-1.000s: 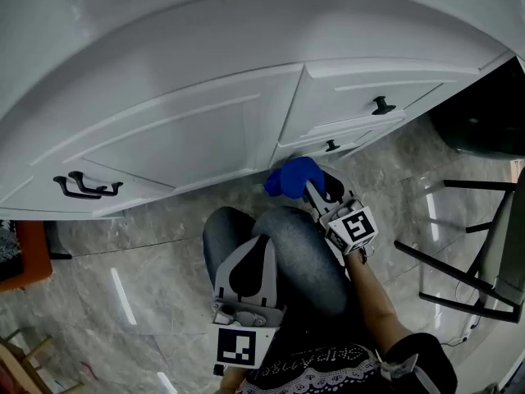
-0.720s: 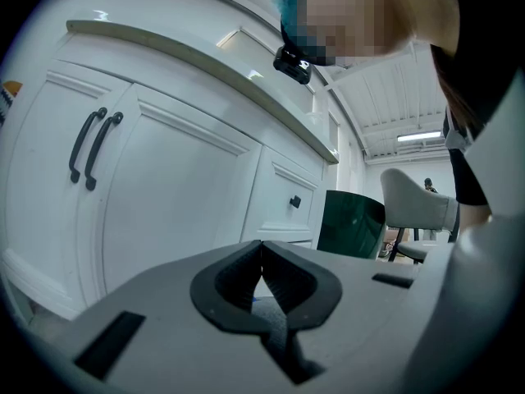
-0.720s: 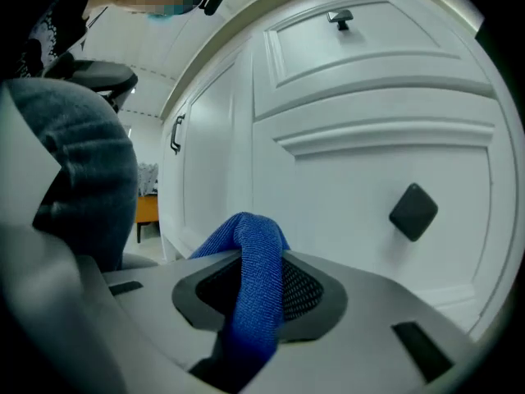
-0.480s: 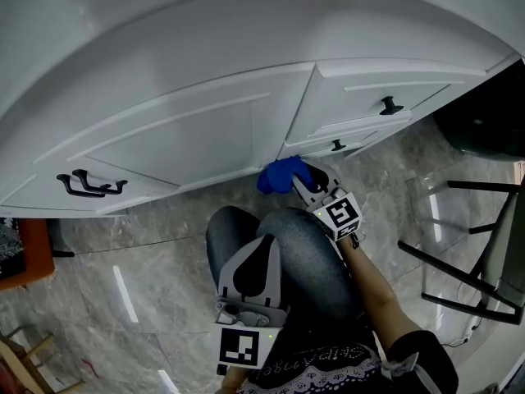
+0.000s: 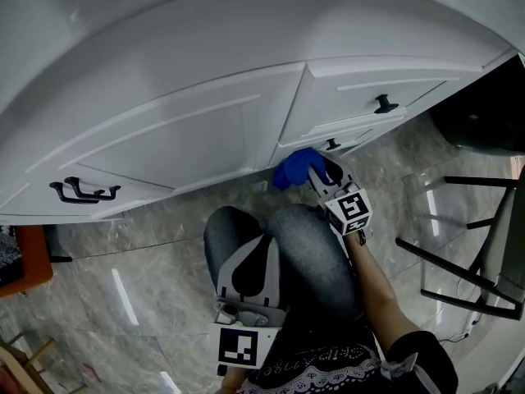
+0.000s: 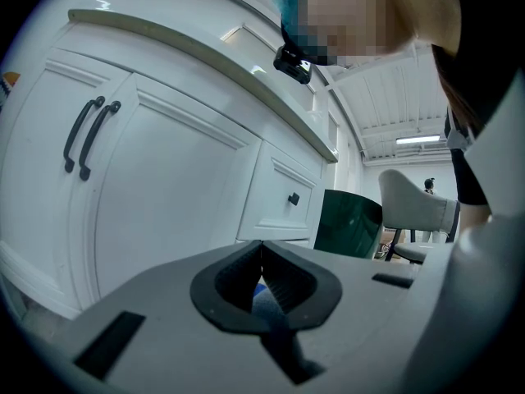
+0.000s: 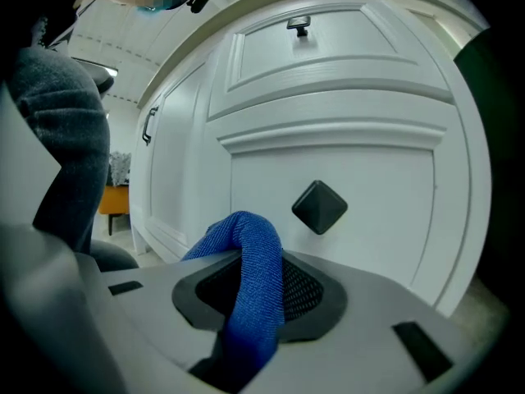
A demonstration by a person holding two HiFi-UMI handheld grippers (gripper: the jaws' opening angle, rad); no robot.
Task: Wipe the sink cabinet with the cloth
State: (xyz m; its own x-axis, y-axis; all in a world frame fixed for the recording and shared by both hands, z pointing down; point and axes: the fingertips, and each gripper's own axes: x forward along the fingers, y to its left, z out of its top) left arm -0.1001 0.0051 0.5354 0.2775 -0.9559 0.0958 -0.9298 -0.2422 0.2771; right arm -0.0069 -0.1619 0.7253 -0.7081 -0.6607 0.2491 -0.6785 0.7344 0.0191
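Note:
The white sink cabinet [image 5: 189,130] fills the top of the head view. My right gripper [image 5: 318,176] is shut on a blue cloth [image 5: 297,167], which presses against the cabinet's bottom edge beside the lower drawer's black knob [image 5: 330,144]. In the right gripper view the cloth [image 7: 238,232] loops out of the jaws of the right gripper [image 7: 261,279], just below that diamond knob [image 7: 320,207]. My left gripper [image 5: 256,249] rests on the person's knee, jaws shut and empty, pointing at the cabinet [image 6: 180,187].
Two black door handles [image 5: 82,191] sit at the cabinet's left; an upper drawer knob [image 5: 383,103] is at the right. A black-framed chair [image 5: 476,245] and a dark green bin [image 5: 484,113] stand to the right. An orange object [image 5: 25,261] is at far left.
The right gripper with the cloth swept left along the cabinet's bottom edge, then back right and slightly up toward the lower drawer knob. The left gripper stayed still.

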